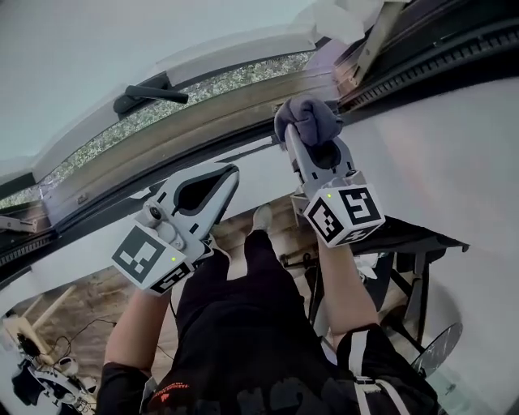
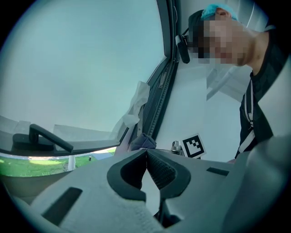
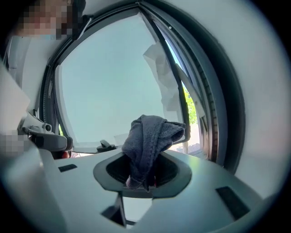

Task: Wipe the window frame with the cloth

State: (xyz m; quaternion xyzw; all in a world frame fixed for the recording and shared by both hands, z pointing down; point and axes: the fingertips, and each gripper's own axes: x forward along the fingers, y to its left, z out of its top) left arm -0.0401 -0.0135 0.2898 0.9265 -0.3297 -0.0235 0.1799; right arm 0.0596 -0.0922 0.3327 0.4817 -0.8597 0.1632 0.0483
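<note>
A bunched dark grey cloth (image 1: 308,118) sticks up from my right gripper (image 1: 310,144), which is shut on it. The cloth sits against the lower rail of the window frame (image 1: 212,120), near the corner where the dark side track (image 1: 438,57) begins. In the right gripper view the cloth (image 3: 152,135) fills the jaws' gap and droops over it, with the right gripper (image 3: 142,176) clamped on its lower end. My left gripper (image 1: 230,172) hovers lower left of the cloth, shut and empty; its tips meet in the left gripper view (image 2: 146,153).
A black window handle (image 1: 149,92) lies on the sash left of the cloth. Crumpled white film (image 1: 345,18) hangs at the upper corner of the frame. A white wall (image 1: 454,162) runs below the sill. The person's legs and a dark metal stand (image 1: 405,251) are underneath.
</note>
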